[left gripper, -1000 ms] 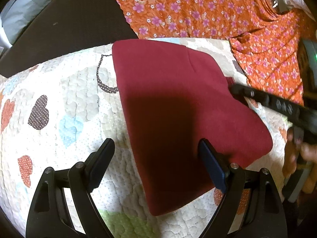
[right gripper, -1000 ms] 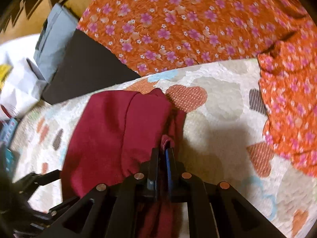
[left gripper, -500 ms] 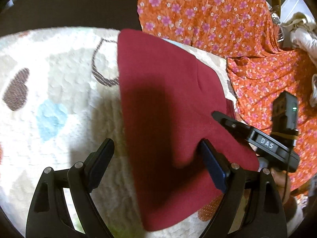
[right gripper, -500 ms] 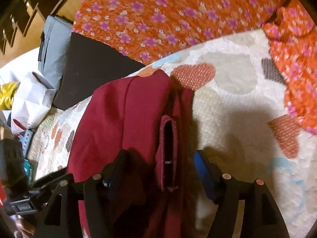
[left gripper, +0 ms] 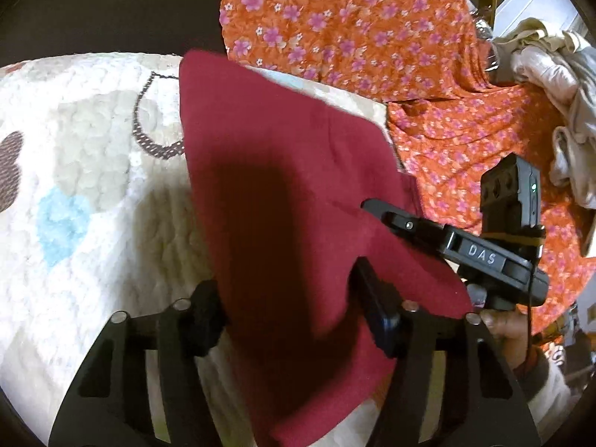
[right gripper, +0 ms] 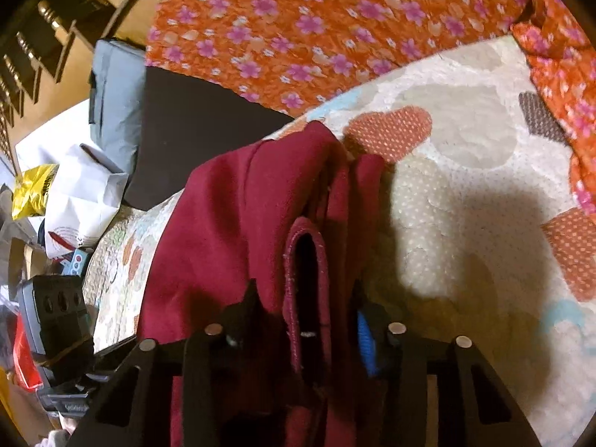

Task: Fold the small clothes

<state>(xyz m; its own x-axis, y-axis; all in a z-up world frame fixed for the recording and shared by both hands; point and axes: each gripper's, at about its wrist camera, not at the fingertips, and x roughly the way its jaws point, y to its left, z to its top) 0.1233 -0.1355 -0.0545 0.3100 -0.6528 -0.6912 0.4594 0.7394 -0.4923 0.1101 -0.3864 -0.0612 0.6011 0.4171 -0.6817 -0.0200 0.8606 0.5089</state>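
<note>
Now the big heart quilt (left gripper: 85, 171) holds my dark red cloth (left gripper: 275, 193), which lies flat with its long side running away from me toward the orange flower sheet (left gripper: 335, 26). A second ago my right gripper (right gripper: 309, 320) was pinched shut on the cloth's edge; it let go, and now both it and my left gripper (left gripper: 287, 313) are closing with red cloth between the fingers, not yet squeezed. I think the next fold is starting.

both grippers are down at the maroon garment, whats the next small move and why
Probably finish closing both, then lift. The left gripper straddles the near edge of the maroon garment on the heart-print quilt; the right gripper brackets its hemmed opening. Both sets of jaws are closing with cloth between them, but neither looks pinched yet, so lifting now would likely slip.
</note>
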